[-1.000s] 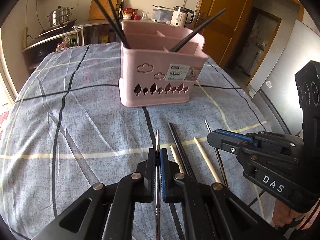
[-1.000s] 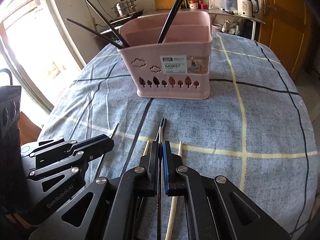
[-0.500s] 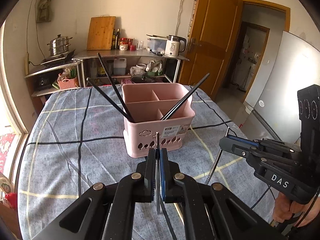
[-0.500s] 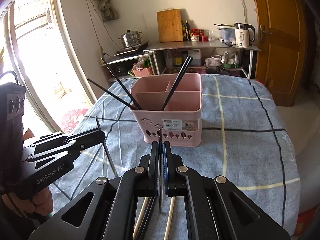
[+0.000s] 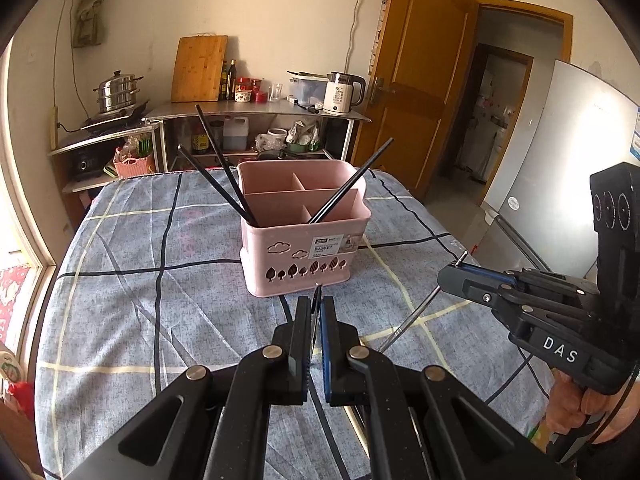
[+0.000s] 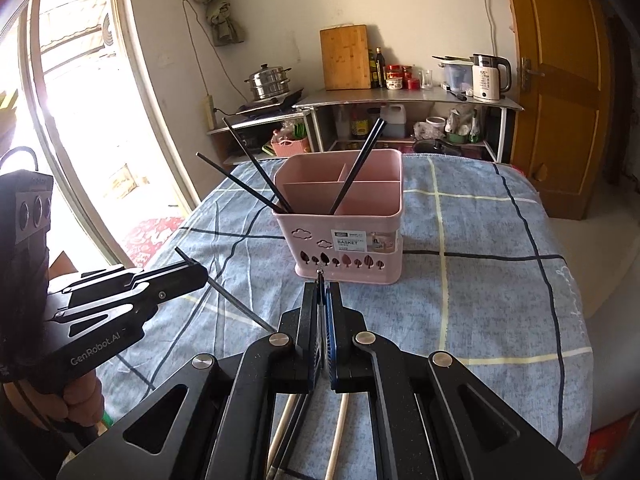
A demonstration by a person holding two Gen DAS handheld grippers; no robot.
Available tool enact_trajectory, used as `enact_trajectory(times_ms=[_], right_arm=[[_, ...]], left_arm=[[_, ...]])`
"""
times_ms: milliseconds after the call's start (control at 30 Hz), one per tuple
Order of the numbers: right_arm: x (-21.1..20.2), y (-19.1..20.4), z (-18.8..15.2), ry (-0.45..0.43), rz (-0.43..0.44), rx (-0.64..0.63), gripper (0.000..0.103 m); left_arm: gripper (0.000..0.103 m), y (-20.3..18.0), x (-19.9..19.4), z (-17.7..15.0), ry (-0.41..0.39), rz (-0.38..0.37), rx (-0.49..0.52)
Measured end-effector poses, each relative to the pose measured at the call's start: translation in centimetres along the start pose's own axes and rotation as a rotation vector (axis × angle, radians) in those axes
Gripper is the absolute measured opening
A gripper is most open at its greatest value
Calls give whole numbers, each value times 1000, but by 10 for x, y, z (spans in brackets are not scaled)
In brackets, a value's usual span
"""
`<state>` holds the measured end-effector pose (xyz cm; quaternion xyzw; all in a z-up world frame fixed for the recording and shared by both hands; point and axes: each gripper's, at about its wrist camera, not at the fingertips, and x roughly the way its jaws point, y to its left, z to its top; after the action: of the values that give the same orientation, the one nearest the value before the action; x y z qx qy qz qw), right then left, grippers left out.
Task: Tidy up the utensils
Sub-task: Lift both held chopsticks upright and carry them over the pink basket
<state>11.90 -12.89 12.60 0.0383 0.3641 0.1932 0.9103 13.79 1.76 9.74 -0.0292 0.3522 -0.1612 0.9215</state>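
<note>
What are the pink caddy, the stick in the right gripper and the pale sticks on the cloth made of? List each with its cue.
Pink caddy: moulded plastic, matte; thin even walls, cut-out leaf shapes, printed label.
Stick clamped in the right gripper: probably steel; thin, grey, with a bright glint.
Pale sticks on the cloth: likely bamboo or wood; cream, dull, unpainted.

a white kettle point(image 5: 343, 93), cutting board point(image 5: 199, 68) and steamer pot point(image 5: 117, 91) behind.
</note>
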Motion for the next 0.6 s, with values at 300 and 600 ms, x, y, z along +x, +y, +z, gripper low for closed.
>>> enact_trajectory(times_ms=[300, 600], right_arm=[[-21, 4, -1, -47, 9, -18, 4], [-30, 0, 8, -96, 10, -16, 4]], left_arm=[[4, -4, -16, 0, -15, -7, -11], [3, -2, -26, 13, -46, -10, -18]])
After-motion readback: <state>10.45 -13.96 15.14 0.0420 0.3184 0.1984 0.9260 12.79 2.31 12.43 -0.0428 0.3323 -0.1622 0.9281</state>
